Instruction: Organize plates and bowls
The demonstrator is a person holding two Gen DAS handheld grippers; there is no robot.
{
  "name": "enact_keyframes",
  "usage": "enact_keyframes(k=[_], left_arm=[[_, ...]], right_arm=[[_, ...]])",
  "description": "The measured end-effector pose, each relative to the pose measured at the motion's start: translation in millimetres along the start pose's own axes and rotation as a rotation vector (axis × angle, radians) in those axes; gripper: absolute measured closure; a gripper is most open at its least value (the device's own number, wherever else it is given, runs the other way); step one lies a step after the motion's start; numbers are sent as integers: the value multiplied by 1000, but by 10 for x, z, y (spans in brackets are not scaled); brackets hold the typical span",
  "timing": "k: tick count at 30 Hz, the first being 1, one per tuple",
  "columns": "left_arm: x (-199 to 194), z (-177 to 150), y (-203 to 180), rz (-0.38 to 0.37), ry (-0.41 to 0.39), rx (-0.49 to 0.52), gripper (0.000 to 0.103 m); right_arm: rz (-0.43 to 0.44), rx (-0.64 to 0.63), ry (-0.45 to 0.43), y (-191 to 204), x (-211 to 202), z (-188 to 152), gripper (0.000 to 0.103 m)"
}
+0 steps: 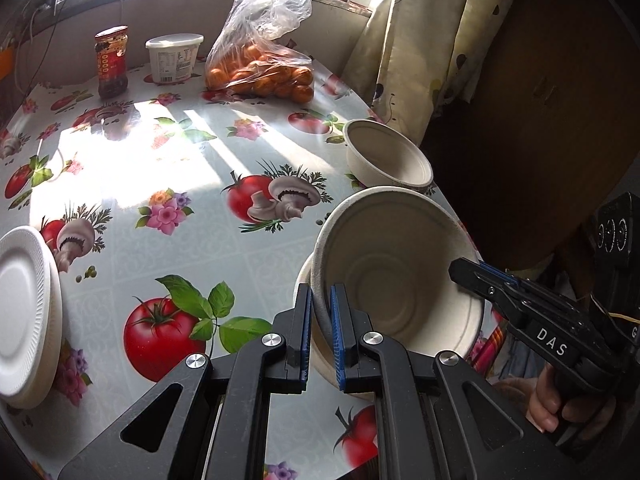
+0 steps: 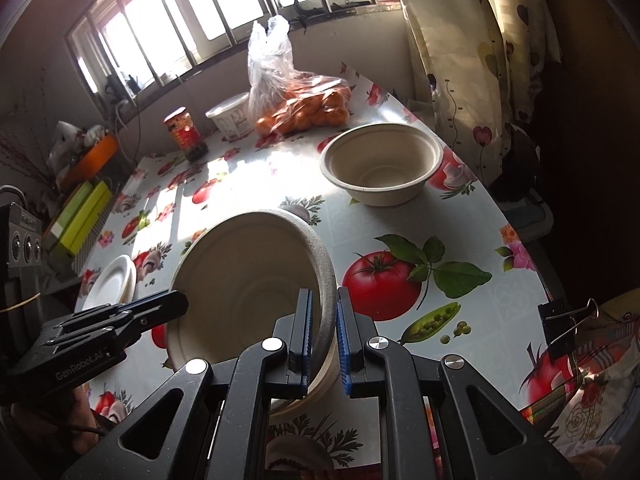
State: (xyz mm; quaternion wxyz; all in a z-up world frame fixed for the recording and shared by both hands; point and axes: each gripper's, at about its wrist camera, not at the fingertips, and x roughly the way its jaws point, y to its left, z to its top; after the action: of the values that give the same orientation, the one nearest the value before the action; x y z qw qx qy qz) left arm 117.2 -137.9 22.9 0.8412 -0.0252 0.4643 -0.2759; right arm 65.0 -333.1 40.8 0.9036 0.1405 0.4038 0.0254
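The beige paper bowl (image 1: 384, 264), round and ridged inside, was tilted over a second bowl at the table's (image 1: 192, 152) near edge. The left gripper (image 1: 321, 328) and right gripper (image 2: 323, 332) each clamped opposite rim sides.

Near edge of desk (image 2: 460, 216): a tilted bowl (image 2: 244, 280) sits in another bowl beneath it, left tool (image 1: 321, 334) clamped on one side of the rim, right tool (image 2: 323, 336) on the opposite side.
Behind it: a second bowl (image 2: 380, 164), upright, apart.
Far edge: jar (image 1: 112, 62), tub (image 1: 173, 58) and bag of oranges (image 1: 260, 64) in a row.
Left edge: stacked plates (image 1: 24, 320).
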Motion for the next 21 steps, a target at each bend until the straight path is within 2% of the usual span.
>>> enact_keyframes(k=[21], left_arm=[[86,-88,0,27,35,-5,93]], right_arm=[[-8,4,26,-14,75,-149,90]])
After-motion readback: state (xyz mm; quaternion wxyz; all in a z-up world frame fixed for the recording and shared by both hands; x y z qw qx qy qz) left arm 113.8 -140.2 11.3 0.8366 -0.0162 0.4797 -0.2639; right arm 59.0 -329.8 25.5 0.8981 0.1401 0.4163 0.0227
